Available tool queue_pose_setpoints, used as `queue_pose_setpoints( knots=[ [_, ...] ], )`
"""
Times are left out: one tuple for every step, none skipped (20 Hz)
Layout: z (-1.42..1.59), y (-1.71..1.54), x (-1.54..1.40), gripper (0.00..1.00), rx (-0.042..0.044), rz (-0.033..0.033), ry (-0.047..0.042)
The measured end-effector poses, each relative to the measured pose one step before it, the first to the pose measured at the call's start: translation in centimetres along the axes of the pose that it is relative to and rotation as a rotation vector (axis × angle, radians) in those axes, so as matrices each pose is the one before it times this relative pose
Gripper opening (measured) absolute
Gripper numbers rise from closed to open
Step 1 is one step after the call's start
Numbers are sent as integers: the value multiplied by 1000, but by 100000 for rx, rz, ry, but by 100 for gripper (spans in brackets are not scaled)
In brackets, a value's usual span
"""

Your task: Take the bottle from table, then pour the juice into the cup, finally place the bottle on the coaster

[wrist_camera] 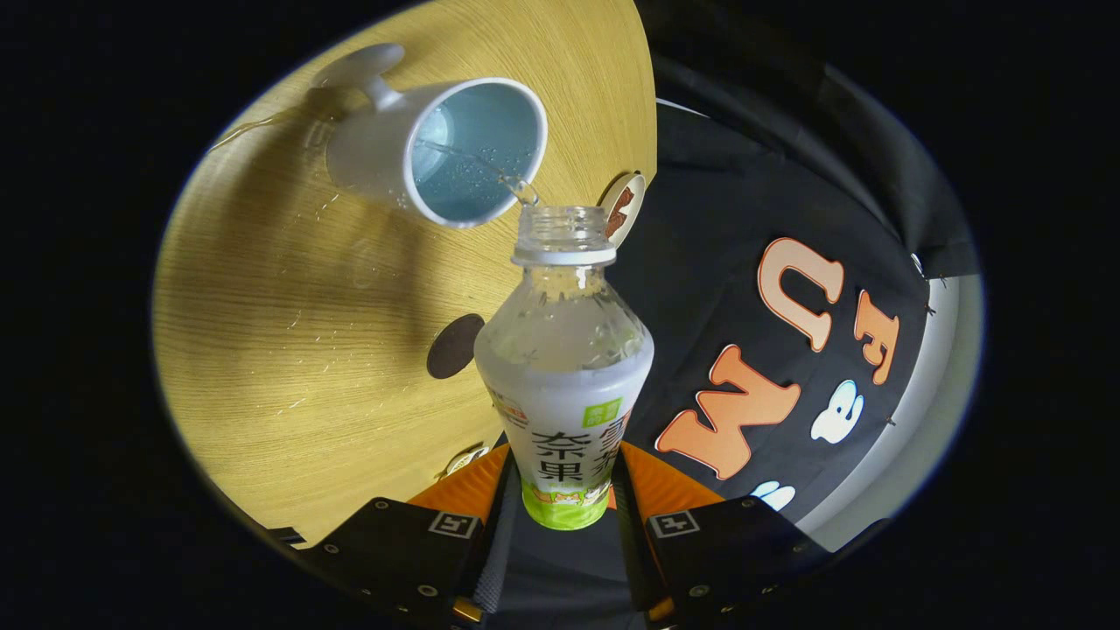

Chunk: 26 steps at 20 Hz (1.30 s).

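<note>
Pouring stage. The gripper (560, 516) is closed on the bottle (564, 385), both fingers pressing its lower body, its open neck tipped over the cup (437, 149) on the table (289, 350). Likely fault: the thin stream missing the rim, wetting the wood.

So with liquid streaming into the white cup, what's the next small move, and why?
Probably hold the tilt: the gripper is shut on the clear plastic labelled bottle, a thin stream runs from its open neck into the white handled cup, and liquid remains. The round dark coaster comes afterwards.
</note>
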State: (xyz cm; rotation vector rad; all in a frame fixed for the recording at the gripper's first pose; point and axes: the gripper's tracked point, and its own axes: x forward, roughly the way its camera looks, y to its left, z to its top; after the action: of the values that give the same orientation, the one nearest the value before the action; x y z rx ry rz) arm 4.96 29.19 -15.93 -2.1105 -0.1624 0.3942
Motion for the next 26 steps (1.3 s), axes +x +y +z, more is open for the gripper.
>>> queue_pose_setpoints(
  knots=[
    [-74,126,27,56,-313,285,67],
    [26,-84,52,56,-575,68,18],
    [4,-41,23,56,-801,121,-16],
    [34,-110,41,56,-711,-4,-222],
    [0,-164,13,56,-702,31,-251],
    [-33,-140,-5,56,-523,-81,-329],
    [67,-136,43,56,-603,-84,-196],
    [-80,-181,28,56,-783,-49,-47],
    [-79,-289,22,56,-1079,-150,-157],
    [-35,-229,44,56,-1070,-7,54],
    [-119,-223,82,56,-925,-65,278],
    [-72,-228,81,56,-713,-139,95],
    [13,-168,106,56,-600,-2,53],
    [-14,-226,21,56,-755,-190,75],
    [103,-287,76,56,-961,-438,-270],
    [83,-196,-2,56,-1095,-187,-365],
    [68,-120,-16,56,-1087,103,-224],
    [17,-97,-14,56,-896,-16,-480],
    [3,-134,46,56,-793,-21,-134],
    [-82,0,-20,56,-682,241,105],
    [-11,-71,57,56,-679,148,-81],
    [-80,-70,45,56,-762,147,173],
    [-11,-110,60,56,-691,-113,-135],
    [-28,-123,-5,56,-773,-32,-50],
    [11,-38,51,56,-674,4,-107],
    [50,-207,3,56,-681,-182,-312]
  ],
)
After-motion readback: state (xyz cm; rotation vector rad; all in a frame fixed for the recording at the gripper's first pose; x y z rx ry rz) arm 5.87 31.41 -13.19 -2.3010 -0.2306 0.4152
